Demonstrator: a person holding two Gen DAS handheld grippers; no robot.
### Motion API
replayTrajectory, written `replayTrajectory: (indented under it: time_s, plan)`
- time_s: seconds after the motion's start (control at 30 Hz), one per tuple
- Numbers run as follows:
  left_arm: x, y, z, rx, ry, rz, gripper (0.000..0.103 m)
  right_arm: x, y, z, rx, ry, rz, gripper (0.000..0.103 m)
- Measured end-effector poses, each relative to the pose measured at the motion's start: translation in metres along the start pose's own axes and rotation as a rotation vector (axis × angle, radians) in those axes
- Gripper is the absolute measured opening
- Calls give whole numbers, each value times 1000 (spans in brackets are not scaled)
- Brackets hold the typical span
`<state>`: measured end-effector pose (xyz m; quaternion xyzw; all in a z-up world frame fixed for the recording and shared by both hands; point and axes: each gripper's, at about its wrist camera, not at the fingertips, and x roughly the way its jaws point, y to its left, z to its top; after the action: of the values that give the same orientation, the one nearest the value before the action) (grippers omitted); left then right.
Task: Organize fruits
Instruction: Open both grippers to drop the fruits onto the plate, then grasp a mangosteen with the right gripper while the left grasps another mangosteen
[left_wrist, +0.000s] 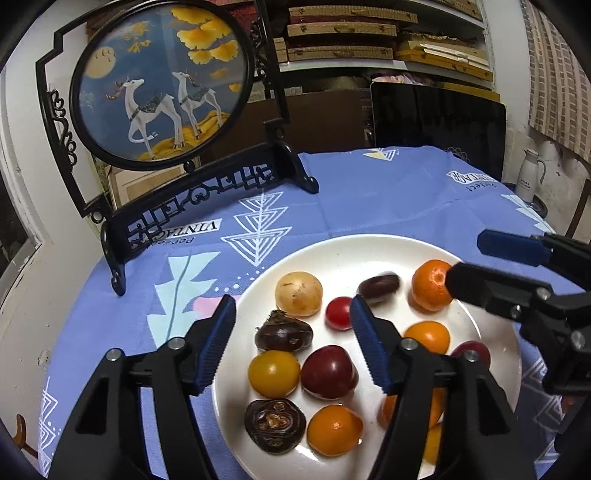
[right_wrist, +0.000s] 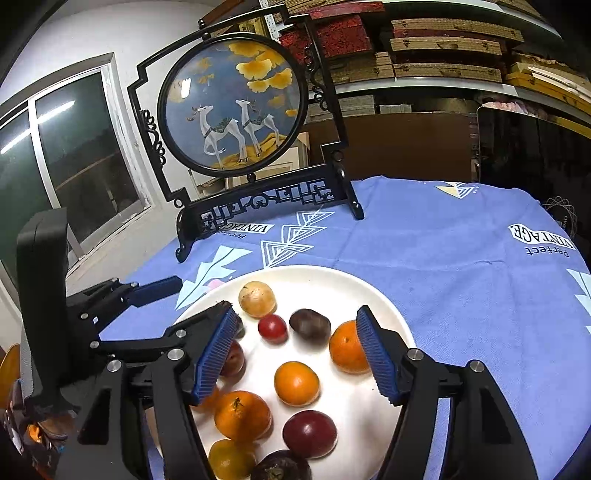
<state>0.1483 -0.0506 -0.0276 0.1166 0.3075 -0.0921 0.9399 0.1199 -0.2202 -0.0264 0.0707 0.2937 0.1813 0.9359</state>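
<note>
Both tools hover spread and empty over the white plate (left_wrist: 491, 325) of fruits: the left tool (left_wrist: 291, 343) above its 9 o'clock side, the right tool (right_wrist: 295, 354) at 3 o'clock beside a mandarin (right_wrist: 345, 347). The plate rests on the blue-clothed tabletop (right_wrist: 461, 280).

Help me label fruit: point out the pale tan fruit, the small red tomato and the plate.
pale tan fruit (left_wrist: 299, 294), left wrist view, centre.
small red tomato (left_wrist: 338, 313), left wrist view, centre.
plate (right_wrist: 317, 276), right wrist view, bare far rim.
</note>
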Motion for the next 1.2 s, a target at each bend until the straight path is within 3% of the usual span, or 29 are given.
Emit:
replayTrajectory:
  time_s: [0.23,0.4,0.53,0.63,0.7,0.8,0.83,1.1,1.2]
  plan:
    - [-34,18,-12,-62,-26,-18,76,-39,29,-27,-58,46,32,75]
    - [-59,28,-43,-70,3,-13,80,-75,68,-83,-230,181,48,79]
    - [-78,36,-65,-91,27,-35,80,-67,93,-123,-304,289,38,79]
    - [-94,37,-78,-71,28,-29,82,-51,103,-132,-314,327,46,79]
    - [-103,37,-86,-46,24,-16,84,-43,108,-135,-317,349,46,74]
    - [-115,35,-94,-13,20,-13,85,-35,111,-135,-332,361,22,47]
    - [-116,34,-96,-9,22,-16,85,-35,110,-135,-335,364,26,43]
    - [-108,-19,-115,115,87,-121,85,-86,79,-134,-296,300,-12,43]
    - [-93,-38,-118,148,111,-125,85,-99,63,-134,-268,286,-36,43]
